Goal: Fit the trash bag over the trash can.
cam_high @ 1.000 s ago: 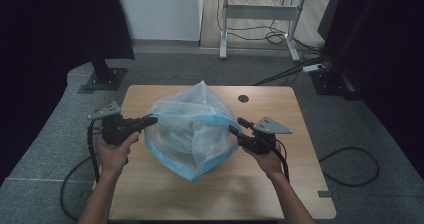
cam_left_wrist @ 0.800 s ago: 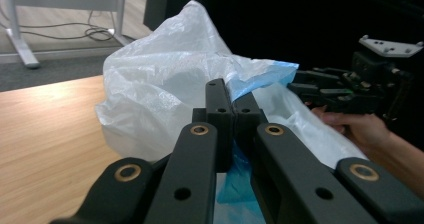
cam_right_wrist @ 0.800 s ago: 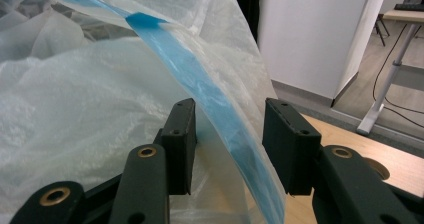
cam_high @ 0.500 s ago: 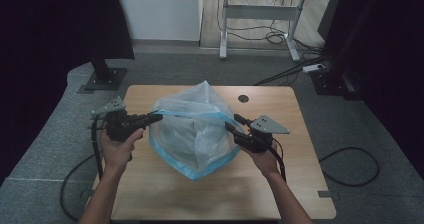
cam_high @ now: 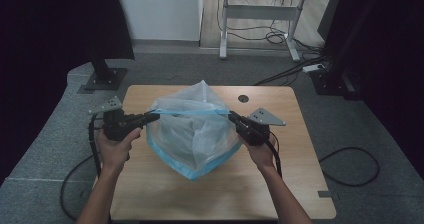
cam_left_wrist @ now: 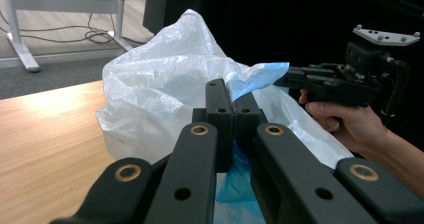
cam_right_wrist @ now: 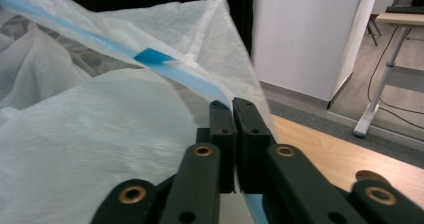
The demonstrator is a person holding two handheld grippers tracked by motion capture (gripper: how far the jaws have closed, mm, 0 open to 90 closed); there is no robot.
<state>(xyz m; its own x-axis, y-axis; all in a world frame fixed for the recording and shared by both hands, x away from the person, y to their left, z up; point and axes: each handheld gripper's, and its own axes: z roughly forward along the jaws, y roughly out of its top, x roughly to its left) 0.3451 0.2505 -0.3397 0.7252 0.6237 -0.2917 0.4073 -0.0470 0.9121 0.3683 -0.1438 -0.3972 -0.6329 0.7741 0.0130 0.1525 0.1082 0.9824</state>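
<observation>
From above, my left tongs [cam_high: 150,117] and right tongs [cam_high: 232,117] had drawn farther apart, pulling the blue-edged translucent white plastic bag [cam_high: 192,134] taut at its rim over the wooden tabletop [cam_high: 280,184]. Through my left gripper view, those tongs pinched the blue edge. My right gripper view showed the same pinch; I judged the mouth ready for sealing.

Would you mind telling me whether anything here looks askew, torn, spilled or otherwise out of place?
Nothing stands out. The white plastic bag with blue edging sits on the wooden table, its blue rim pulled taut between the left gripper and the right gripper, both shut on it. It is crumpled, but I see no tear or spill.
</observation>
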